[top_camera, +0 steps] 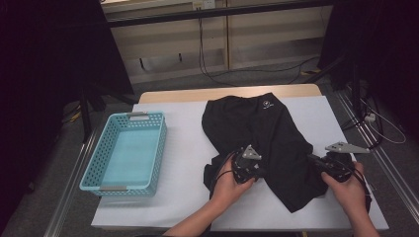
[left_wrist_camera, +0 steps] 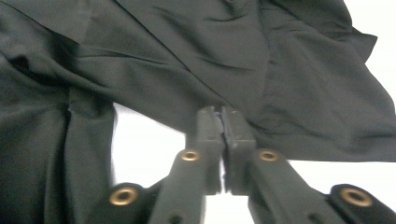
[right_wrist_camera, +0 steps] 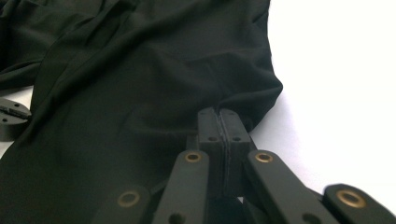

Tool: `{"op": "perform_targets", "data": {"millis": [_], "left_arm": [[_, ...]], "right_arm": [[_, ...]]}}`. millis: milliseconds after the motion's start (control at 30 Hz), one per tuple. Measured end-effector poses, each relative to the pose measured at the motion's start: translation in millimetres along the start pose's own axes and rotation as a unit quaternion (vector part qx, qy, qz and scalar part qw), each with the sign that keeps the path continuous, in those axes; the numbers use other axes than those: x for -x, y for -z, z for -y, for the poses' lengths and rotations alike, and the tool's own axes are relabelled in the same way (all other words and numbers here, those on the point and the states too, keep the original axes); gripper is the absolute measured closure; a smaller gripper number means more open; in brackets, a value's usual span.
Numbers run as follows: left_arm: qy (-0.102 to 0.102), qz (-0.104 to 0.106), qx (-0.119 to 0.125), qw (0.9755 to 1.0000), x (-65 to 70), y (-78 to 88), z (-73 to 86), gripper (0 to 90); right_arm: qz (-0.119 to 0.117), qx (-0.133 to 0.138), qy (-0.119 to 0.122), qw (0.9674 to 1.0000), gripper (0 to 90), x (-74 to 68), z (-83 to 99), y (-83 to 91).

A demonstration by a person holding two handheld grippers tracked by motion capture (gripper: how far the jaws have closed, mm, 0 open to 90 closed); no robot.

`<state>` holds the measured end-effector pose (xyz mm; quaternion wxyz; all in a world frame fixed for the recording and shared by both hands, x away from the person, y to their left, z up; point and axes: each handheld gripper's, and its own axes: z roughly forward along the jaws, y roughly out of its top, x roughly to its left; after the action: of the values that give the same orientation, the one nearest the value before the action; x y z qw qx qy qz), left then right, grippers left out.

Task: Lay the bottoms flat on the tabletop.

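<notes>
The black garment is spread on the white table. Its edge is clamped by the left gripper. Another edge is pinched by the right gripper.

Left forearm: enters from the bottom edge of the high view, angled up and right.
Left hand: wrapped around the body of its tool from below.
Left black two-jaw gripper: grey three-cornered plate on top; in the left gripper view the jaws stand pressed together on an edge of the black cloth garment.
Right hand: grips its tool from behind, wrist at the lower right.
Right black two-jaw gripper: grey plate on top; in the right gripper view the jaws are clamped together on a fold of the garment.
</notes>
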<state>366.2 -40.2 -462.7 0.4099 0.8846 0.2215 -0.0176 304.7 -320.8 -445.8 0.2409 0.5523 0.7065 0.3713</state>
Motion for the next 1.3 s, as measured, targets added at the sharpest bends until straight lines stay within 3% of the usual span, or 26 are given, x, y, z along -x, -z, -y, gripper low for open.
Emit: {"op": "perform_targets", "data": {"millis": [167,233,300,400,467,533,567,667,767,800,833,933,1100,1233,1300], "left_arm": [[0.009,0.003,-0.012,0.9999,-2.2,2.1,-2.0,90.0],[0.014,-0.005,-0.013,0.9998,-5.7,7.1,-2.9,90.0],[0.033,-0.005,-0.010,0.9994,-15.7,17.1,-1.6,90.0],[0.049,-0.003,-0.008,0.9988,-21.5,23.1,1.7,90.0],[0.053,-0.004,-0.004,0.9986,-24.1,26.5,4.5,90.0],[0.046,-0.003,0.004,0.9989,-23.8,27.3,5.8,90.0],[0.045,0.001,0.003,0.9990,-22.9,27.1,5.6,90.0],[0.030,0.008,0.004,0.9995,-17.5,25.0,4.9,89.9],[0.018,0.013,0.005,0.9997,-14.1,22.0,4.3,78.9],[0.012,0.009,0.005,0.9999,-14.0,21.5,3.9,68.2],[0.012,0.008,0.007,0.9999,-13.9,20.9,3.7,68.2],[0.017,0.011,0.014,0.9997,-12.5,19.2,3.0,53.1],[-0.014,0.000,0.023,0.9996,-4.4,13.8,-2.2,38.0],[-0.027,-0.006,0.027,0.9993,1.3,5.8,-6.8,36.8],[-0.029,-0.021,0.016,0.9992,2.6,1.2,-7.3,36.8]], "right_arm": [[-0.008,0.003,-0.005,0.9999,89.3,-1.2,-0.3,1.0],[-0.012,0.003,-0.004,0.9999,89.3,-2.7,-0.8,1.3],[-0.011,0.002,-0.001,0.9999,89.3,-5.6,-2.3,2.8],[0.001,0.001,0.015,0.9999,89.4,-9.6,-4.1,3.8],[-0.004,0.004,0.017,0.9998,89.4,-12.4,-5.9,3.0],[0.001,0.004,0.021,0.9998,89.5,-13.1,-7.7,1.3],[0.015,0.007,0.025,0.9996,89.5,-11.9,-8.6,1.0],[0.036,0.013,0.017,0.9991,89.4,-0.3,-10.2,0.7],[0.054,0.002,0.015,0.9984,85.2,9.2,-4.2,-4.3],[0.068,-0.006,0.015,0.9975,76.9,12.4,0.4,-7.0],[0.068,-0.006,0.015,0.9975,76.9,12.4,0.4,-7.0],[0.062,-0.002,0.001,0.9981,66.5,13.4,1.0,-5.1],[0.051,0.009,-0.006,0.9986,58.1,12.6,1.1,4.3],[0.057,0.007,-0.011,0.9983,46.7,13.2,4.7,10.0],[0.056,0.008,-0.018,0.9982,46.0,14.9,6.5,13.6]]}}
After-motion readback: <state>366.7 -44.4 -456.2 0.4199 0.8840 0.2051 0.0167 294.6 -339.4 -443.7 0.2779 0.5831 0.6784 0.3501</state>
